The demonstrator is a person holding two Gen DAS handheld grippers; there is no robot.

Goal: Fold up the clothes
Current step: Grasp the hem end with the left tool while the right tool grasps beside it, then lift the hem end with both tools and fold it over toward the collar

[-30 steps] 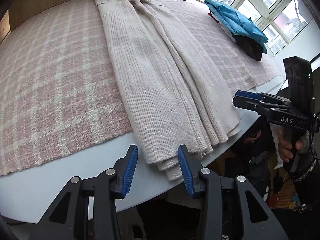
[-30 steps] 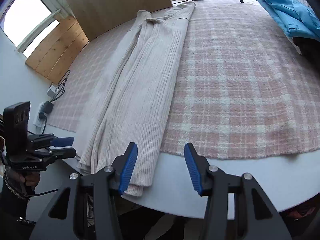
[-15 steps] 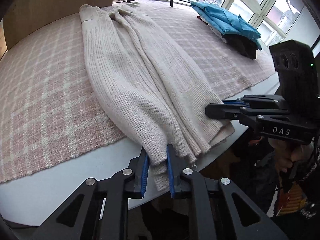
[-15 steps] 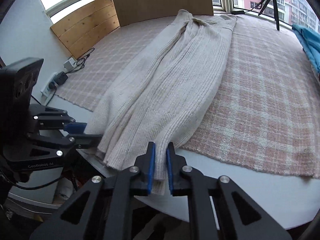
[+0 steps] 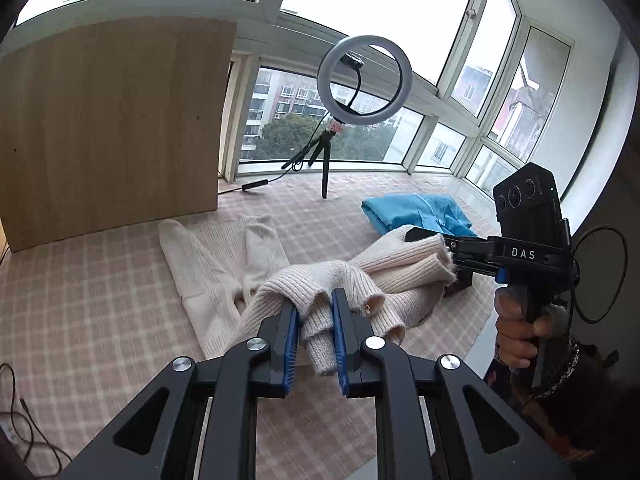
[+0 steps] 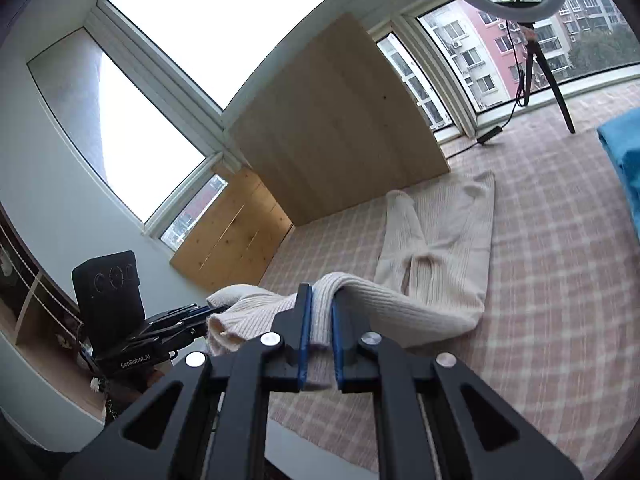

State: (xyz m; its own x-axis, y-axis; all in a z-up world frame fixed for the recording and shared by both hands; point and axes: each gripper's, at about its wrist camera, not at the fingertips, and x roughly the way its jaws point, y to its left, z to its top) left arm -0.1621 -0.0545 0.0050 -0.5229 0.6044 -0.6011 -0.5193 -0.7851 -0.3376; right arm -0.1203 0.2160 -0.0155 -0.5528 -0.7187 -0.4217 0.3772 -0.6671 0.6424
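A cream ribbed knit garment (image 5: 208, 264) lies on the pink plaid cloth (image 5: 80, 300), its far end flat and its near hem lifted. My left gripper (image 5: 314, 312) is shut on the hem's left corner. My right gripper (image 6: 319, 308) is shut on the other corner of the same garment (image 6: 444, 240). Both hold the hem in the air above the cloth, and the fabric arches back toward the far end. Each gripper shows in the other's view: the right one (image 5: 424, 236), the left one (image 6: 212, 312).
A folded blue garment (image 5: 416, 212) lies at the far right. A ring light on a tripod (image 5: 366, 80) stands at the back by the windows. A wooden board (image 5: 112, 120) leans at the back left. Cables (image 5: 16, 420) lie at the near left.
Both grippers closed on the garment's near hem, then lifted it up and carried it toward the far end, so the garment now bends over itself.
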